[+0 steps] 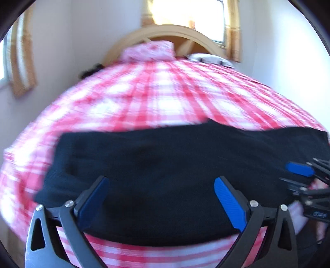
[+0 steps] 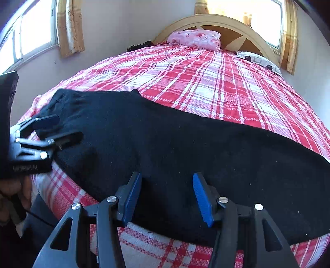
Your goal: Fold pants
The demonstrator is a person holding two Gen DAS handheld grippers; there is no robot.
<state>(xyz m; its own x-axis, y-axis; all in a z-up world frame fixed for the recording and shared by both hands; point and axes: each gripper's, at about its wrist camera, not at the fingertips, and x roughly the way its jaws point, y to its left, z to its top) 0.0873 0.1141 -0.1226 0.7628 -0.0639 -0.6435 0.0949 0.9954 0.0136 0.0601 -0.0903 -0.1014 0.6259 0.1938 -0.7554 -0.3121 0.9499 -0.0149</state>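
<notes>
Plaid bedspread (image 2: 206, 86), pink pillow (image 2: 196, 39), headboard (image 2: 237, 24)

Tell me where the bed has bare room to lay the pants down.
Free: the wide plaid bedspread between the black pants and the pink pillow and patterned pillow at the headboard. Crowded: the near edge, where the pants lie under the open left gripper and right gripper.

I'm looking through both wrist cameras from the foot of the bed (image 2: 206, 82), each tilting downward along its own tongs and facing the headboard (image 2: 216, 22). My left view is sitting close over the left end of the black pants (image 1: 154, 165); my right view is hanging near their long middle stretch. Both are sharing the pants, the plaid bedspread, the pink pillow (image 1: 148, 51) and the far window (image 2: 247, 10), and each is catching the other tongs at its edge.
</notes>
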